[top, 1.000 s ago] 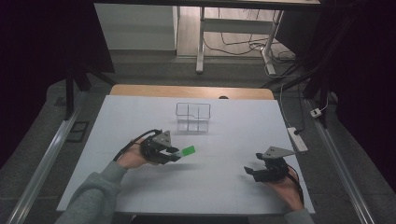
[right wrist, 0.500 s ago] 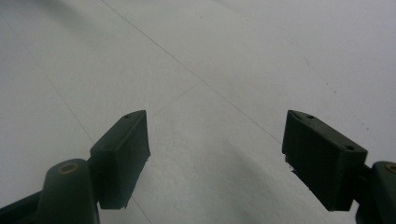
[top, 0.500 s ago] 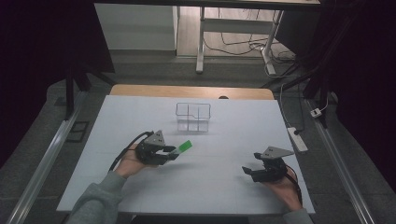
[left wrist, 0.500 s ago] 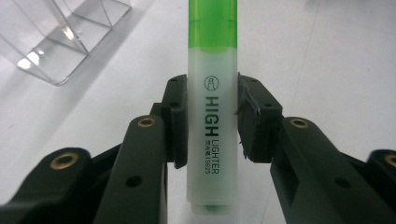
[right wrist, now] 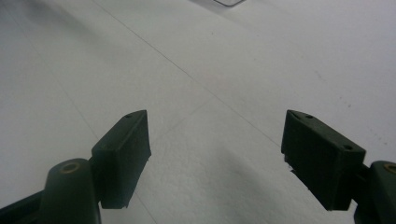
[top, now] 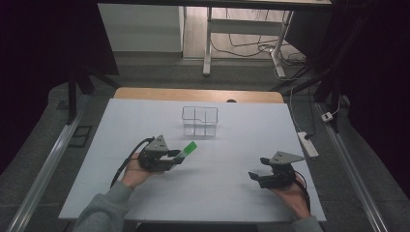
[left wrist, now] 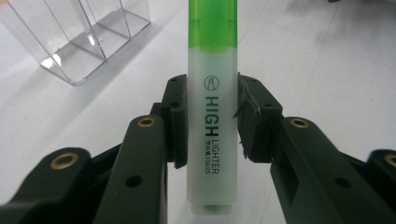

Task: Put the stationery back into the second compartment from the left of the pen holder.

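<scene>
Two pairs of tongs are at work over the white table [top: 145, 121], and from the high view the left tongs [top: 178, 157] sit left of centre with a green highlighter [top: 187, 149] sticking out of them toward the far right, while a clear divided holder [top: 200, 121] stands just beyond, near but apart from the pen. Over on the right and a little nearer, the right tongs [top: 252, 176] rest low by the table with nothing in them. From the left gripper view, the left tongs [left wrist: 212, 123] are closed snugly on the highlighter [left wrist: 212, 116], pads pressing either side of its pale barrel around the printed lettering, green cap end pointing away; the clear holder [left wrist: 79, 42] lies off to the upper left with its compartments open at the top. From the right gripper view, the right tongs [right wrist: 217, 140] stand wide apart over bare table, gripping nothing. My reading is that the pen is bound for one of those compartments, and to do it well the left hand should lift it clear, tip it toward upright and line it over a single cell before lowering, since the thin walls would catch a slanted barrel. Keeping the grip firm at mid-barrel should stop it pivoting, and the idle tongs could steady the light holder if it skids.
</scene>
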Motion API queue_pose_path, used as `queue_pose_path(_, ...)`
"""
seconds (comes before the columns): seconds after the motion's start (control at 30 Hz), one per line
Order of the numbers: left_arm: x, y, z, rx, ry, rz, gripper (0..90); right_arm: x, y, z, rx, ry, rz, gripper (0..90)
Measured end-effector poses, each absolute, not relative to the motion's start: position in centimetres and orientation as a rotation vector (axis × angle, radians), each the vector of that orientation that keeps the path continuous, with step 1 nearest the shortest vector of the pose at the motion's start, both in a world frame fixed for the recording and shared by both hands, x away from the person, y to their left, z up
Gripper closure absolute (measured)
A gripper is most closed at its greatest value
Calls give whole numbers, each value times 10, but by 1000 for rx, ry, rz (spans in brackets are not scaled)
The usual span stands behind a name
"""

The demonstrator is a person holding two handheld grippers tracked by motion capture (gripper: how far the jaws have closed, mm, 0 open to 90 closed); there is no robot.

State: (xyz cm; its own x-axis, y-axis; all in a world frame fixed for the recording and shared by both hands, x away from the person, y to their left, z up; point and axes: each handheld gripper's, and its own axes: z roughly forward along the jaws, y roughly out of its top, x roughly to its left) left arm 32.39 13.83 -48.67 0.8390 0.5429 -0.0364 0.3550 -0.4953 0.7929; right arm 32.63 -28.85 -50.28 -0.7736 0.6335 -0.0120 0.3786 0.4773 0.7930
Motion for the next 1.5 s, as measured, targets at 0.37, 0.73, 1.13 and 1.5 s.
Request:
queue_pose_path(0.37,322,125,-494,2130,646,281,658,325,-281,-499,871,2403,1334,249)
queue_pose_path(0.73,321,112,-496,2118,627,305,658,322,-262,-496,844,2386,1408,264)
queue_pose_path(1.13,321,94,-498,2116,604,270,658,323,-243,-495,818,2361,1475,318)
queue_pose_path(1.5,320,79,-500,2128,579,295,658,327,-224,-491,828,2380,1527,341)
